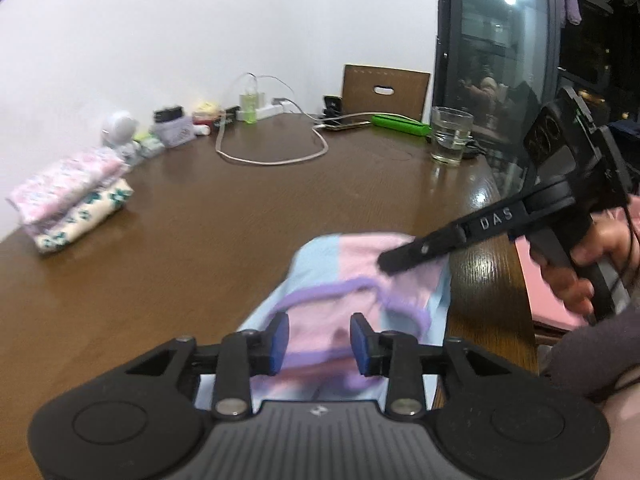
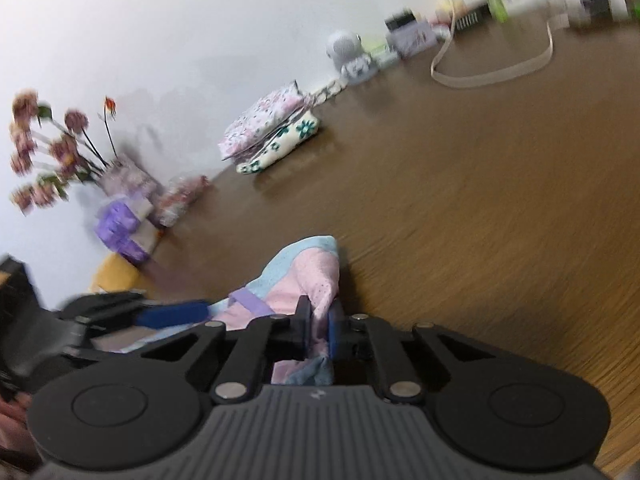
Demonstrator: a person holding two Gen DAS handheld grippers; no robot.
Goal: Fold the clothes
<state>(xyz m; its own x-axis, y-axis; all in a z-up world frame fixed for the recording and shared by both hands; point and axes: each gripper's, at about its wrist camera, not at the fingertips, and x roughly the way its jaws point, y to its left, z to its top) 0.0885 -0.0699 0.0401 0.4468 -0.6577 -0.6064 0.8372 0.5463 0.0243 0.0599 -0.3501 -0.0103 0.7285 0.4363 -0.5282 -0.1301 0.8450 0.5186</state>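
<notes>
A pink, light-blue and purple garment (image 1: 340, 280) lies crumpled on the brown table near its right edge. My left gripper (image 1: 320, 340) hovers low over the garment's near part, blue pads wide apart and open, with cloth showing between them. My right gripper (image 2: 320, 326) is shut on a fold of the pink cloth (image 2: 316, 280). In the left wrist view the right gripper (image 1: 390, 262) reaches in from the right, held by a hand, its tip on the garment's far corner. One blue pad (image 2: 172, 314) of the left gripper shows at the left of the right wrist view.
A stack of folded floral clothes (image 1: 68, 200) (image 2: 272, 136) sits by the wall. Along the back are a water glass (image 1: 450, 134), a looped cable (image 1: 272, 152), a power strip and small items. Flowers (image 2: 52, 148) stand at far left. The table edge (image 1: 504, 264) runs close on the right.
</notes>
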